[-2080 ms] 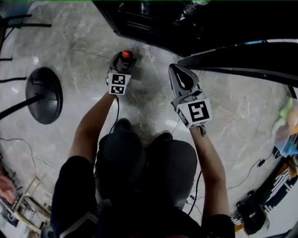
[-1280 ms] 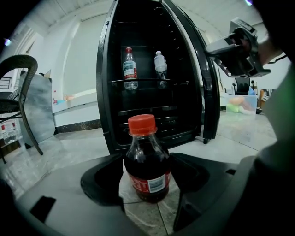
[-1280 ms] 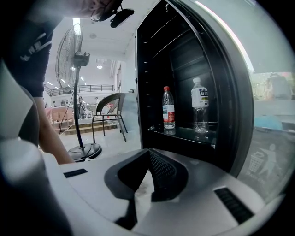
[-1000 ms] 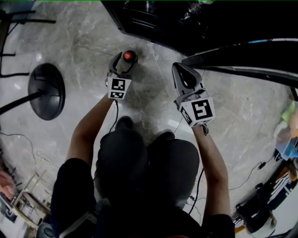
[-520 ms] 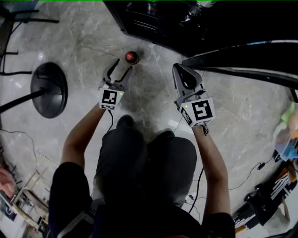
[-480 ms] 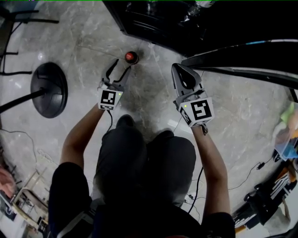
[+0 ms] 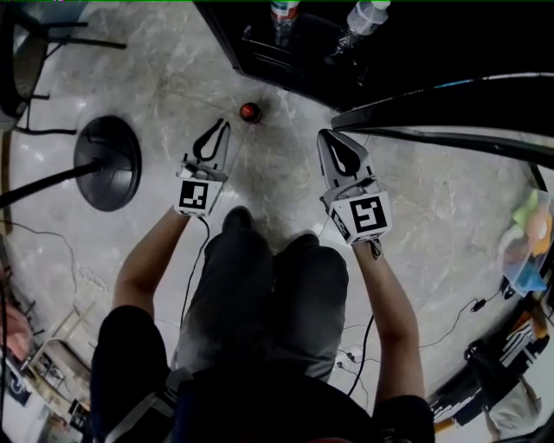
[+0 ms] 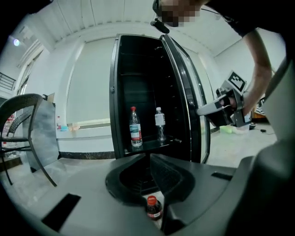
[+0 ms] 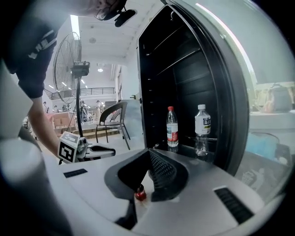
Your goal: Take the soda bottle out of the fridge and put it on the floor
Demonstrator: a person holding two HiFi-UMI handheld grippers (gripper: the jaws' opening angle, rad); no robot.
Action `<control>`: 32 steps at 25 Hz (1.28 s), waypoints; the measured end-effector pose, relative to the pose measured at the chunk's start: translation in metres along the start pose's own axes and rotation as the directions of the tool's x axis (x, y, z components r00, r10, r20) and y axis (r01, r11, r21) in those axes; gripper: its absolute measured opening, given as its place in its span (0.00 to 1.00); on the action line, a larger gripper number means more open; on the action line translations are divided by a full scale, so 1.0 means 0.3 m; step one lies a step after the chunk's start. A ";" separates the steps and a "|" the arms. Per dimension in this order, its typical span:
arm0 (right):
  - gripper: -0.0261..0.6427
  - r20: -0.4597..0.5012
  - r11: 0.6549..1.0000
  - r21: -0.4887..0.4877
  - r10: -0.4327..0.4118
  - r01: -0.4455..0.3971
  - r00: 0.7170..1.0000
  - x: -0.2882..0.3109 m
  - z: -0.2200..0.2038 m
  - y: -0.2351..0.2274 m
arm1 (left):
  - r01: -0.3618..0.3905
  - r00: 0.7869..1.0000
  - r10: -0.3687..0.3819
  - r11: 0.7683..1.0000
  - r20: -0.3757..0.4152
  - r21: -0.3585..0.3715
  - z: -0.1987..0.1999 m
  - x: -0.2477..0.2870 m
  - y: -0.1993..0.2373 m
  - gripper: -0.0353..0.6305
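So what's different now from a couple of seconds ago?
The left gripper let go of the soda bottle, drew back from it, and its jaws have just been closing with nothing between them. The bottle stays standing on the floor; the right gripper stays shut and empty.

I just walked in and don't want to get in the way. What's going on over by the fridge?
A person stands before the open fridge with a claw in each hand. The soda bottle already stands upright on the floor, just ahead of the left claw. That claw's jaws have just been closing with nothing between them. The right claw is shut and empty too. Two water bottles stand on the fridge shelf.
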State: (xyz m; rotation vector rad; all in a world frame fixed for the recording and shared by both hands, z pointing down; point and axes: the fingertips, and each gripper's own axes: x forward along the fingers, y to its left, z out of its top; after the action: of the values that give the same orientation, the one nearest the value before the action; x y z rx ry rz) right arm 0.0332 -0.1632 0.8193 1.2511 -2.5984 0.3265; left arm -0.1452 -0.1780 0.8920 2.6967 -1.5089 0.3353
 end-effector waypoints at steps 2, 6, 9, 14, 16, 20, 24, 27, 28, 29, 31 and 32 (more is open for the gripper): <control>0.06 0.005 1.000 0.005 -0.008 0.007 1.000 -0.030 0.075 0.003 | 0.000 1.000 0.000 1.000 -0.008 0.000 0.084 -0.025 -0.005 0.11; 0.06 0.001 1.000 0.014 -0.025 0.025 1.000 -0.095 0.229 0.022 | -0.018 1.000 0.018 1.000 -0.021 -0.012 0.264 -0.075 0.014 0.09; 0.06 0.013 0.999 0.021 -0.034 0.034 0.999 -0.150 0.359 0.048 | -0.025 1.000 0.025 0.999 -0.018 -0.033 0.432 -0.122 0.027 0.09; 0.06 0.030 0.997 0.039 -0.060 0.059 0.998 -0.275 0.612 0.102 | -0.044 0.999 0.043 0.998 -0.002 -0.047 0.762 -0.224 0.040 0.09; 0.06 0.033 0.996 0.044 -0.073 0.072 0.997 -0.336 0.720 0.131 | -0.044 0.999 0.045 0.998 0.007 -0.051 0.902 -0.271 0.034 0.09; 0.06 0.056 0.994 0.038 -0.104 0.102 0.993 -0.443 0.952 0.178 | -0.028 0.999 0.029 0.998 0.024 -0.056 1.169 -0.354 0.036 0.09; 0.06 0.076 0.989 0.031 -0.143 0.141 0.987 -0.523 1.157 0.191 | -0.025 0.999 0.027 0.998 0.038 -0.050 1.401 -0.407 0.053 0.09; 0.06 0.085 0.986 0.026 -0.165 0.163 0.983 -0.568 1.306 0.211 | -0.025 0.998 0.028 0.998 0.054 -0.057 1.579 -0.441 0.073 0.09; 0.06 0.087 0.985 0.028 -0.171 0.169 0.981 -0.582 1.353 0.217 | -0.025 0.998 0.028 0.998 0.059 -0.060 1.637 -0.452 0.080 0.09; 0.06 0.090 0.984 0.030 -0.176 0.174 0.980 -0.596 1.399 0.222 | -0.025 0.998 0.029 0.998 0.060 -0.059 1.690 -0.463 0.086 0.09; 0.06 0.098 0.982 0.033 -0.189 0.187 0.977 -0.630 1.488 0.231 | -0.022 0.998 0.025 0.998 0.060 -0.058 1.788 -0.485 0.089 0.09; 0.06 0.104 0.981 0.033 -0.196 0.194 0.975 -0.654 1.531 0.238 | -0.019 0.998 0.023 0.998 0.065 -0.061 1.835 -0.500 0.084 0.09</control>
State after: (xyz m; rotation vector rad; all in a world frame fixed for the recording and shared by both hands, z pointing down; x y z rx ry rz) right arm 0.0423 -0.1139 0.3173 1.5571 -2.5357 0.2591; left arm -0.1482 -0.1390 0.3221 2.6724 -1.5387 0.2002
